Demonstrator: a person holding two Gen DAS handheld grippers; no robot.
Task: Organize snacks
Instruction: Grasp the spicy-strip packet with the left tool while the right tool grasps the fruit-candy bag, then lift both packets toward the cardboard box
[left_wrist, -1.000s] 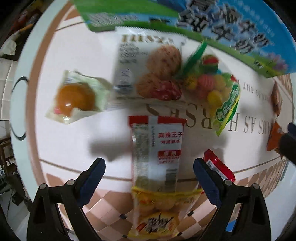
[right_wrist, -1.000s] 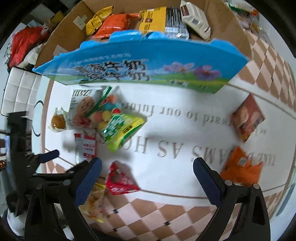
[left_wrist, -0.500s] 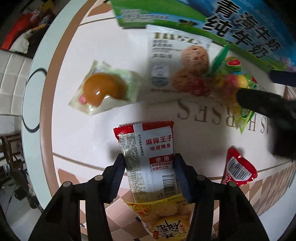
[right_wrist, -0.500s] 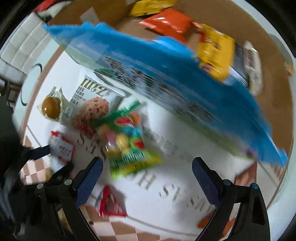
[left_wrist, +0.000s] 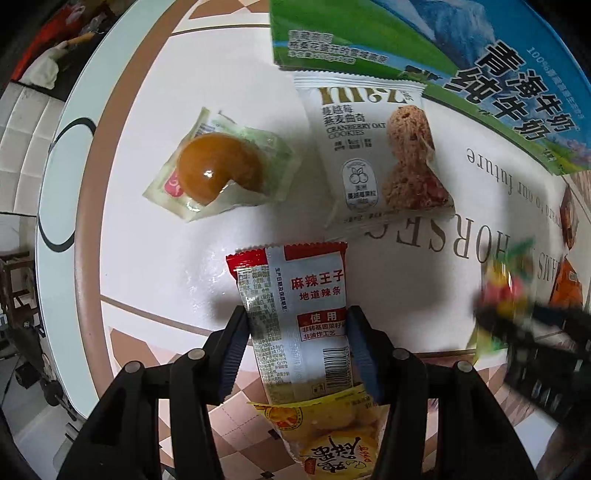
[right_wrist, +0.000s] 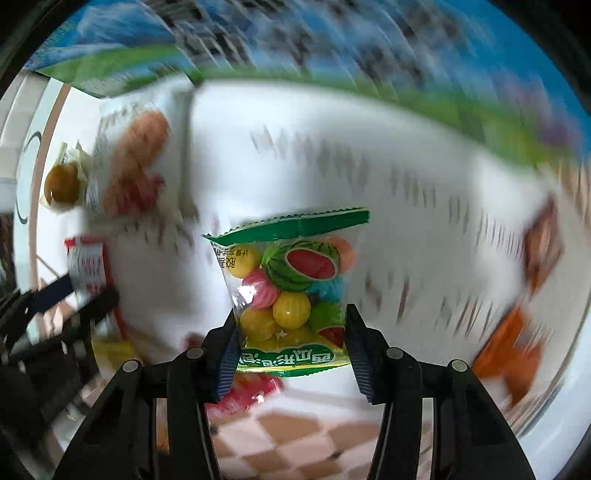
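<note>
My left gripper (left_wrist: 297, 321) is shut on a red-and-silver spicy strip packet (left_wrist: 306, 291), its pads pressing both long edges. The packet's lower end overlaps a yellow snack packet (left_wrist: 332, 439). My right gripper (right_wrist: 291, 325) points down and its jaws are closing on a clear candy bag (right_wrist: 291, 273) with a green top and a watermelon print. Both pads touch the bag's sides, and the bag stays sharp while the table behind it blurs. In the left wrist view the right gripper (left_wrist: 517, 325) appears blurred at the right with that bag.
A wrapped golden pastry (left_wrist: 218, 170) and a cranberry oat cookie packet (left_wrist: 373, 158) lie on the white table (left_wrist: 147, 258). A blue-green milk carton box (left_wrist: 480, 66) stands behind them. An orange packet (right_wrist: 509, 354), a brown packet (right_wrist: 543, 243) and a small red packet (right_wrist: 243, 398) lie nearby.
The left jaws closed on the spicy strip packet. The right gripper came down over the candy bag and closed on it; the bag has left its spot beside the cookies.
</note>
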